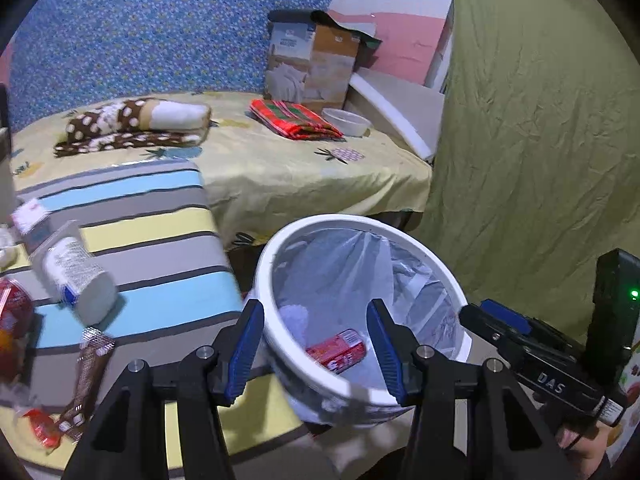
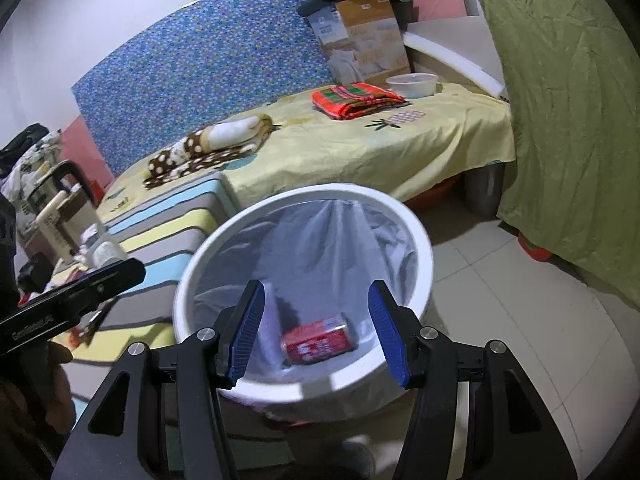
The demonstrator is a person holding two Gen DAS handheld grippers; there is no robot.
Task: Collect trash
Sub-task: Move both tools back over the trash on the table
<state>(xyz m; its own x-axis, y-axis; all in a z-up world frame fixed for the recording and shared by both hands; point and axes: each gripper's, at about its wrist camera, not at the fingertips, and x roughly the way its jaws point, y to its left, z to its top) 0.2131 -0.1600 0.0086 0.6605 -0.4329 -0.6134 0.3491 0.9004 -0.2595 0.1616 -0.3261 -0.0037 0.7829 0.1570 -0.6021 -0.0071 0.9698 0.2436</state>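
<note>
A white bin with a clear liner stands on the floor beside a striped table. At its bottom lie a red can and a crumpled white scrap. My left gripper hangs open over the bin's near rim with nothing between its blue pads. Over the same bin my right gripper is open and empty too. On the table lie a white bottle, a brown wrapper, a small red wrapper and a red packet.
Behind the bin is a bed with a yellow sheet bearing a cardboard box, a red cloth and a white bowl. A green curtain hangs at the right. A kettle stands at the table's far end.
</note>
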